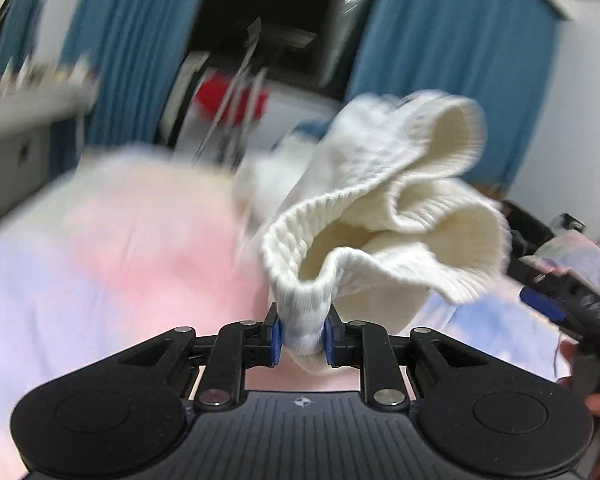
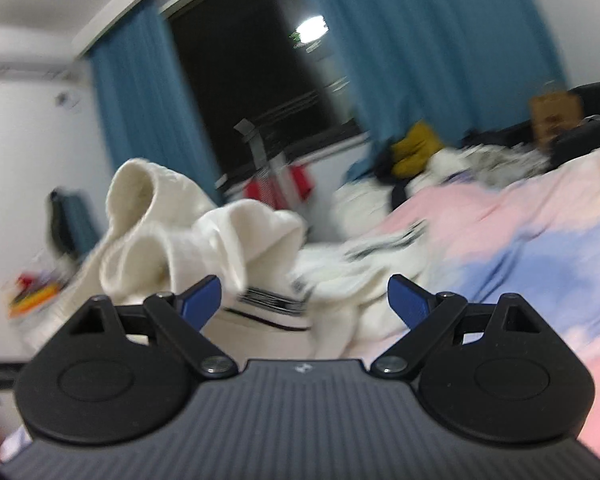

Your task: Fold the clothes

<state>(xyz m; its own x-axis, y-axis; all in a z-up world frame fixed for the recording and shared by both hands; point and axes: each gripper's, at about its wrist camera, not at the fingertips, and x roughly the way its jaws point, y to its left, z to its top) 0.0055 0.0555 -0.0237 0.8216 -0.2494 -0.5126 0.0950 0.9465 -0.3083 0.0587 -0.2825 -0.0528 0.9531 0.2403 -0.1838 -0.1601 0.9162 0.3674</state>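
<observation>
My left gripper (image 1: 302, 332) is shut on a bunched edge of a cream ribbed knit garment (image 1: 388, 208), which hangs lifted above the bed. The same garment shows at the left of the right wrist view (image 2: 188, 236), raised in the air. My right gripper (image 2: 304, 300) is open and empty, its blue pads (image 2: 406, 300) wide apart, just right of the lifted garment. Beyond it lies a pile of white clothes with black stripes (image 2: 340, 276). The right gripper also shows at the right edge of the left wrist view (image 1: 572, 304).
A pink, blue and cream bedsheet (image 1: 112, 248) covers the bed (image 2: 540, 240). Blue curtains (image 2: 420, 60) frame a dark window. A drying rack with a red item (image 1: 228, 100) stands beyond the bed. More clothes, a yellow item (image 2: 414, 148) and a paper bag (image 2: 554, 114) are at far right.
</observation>
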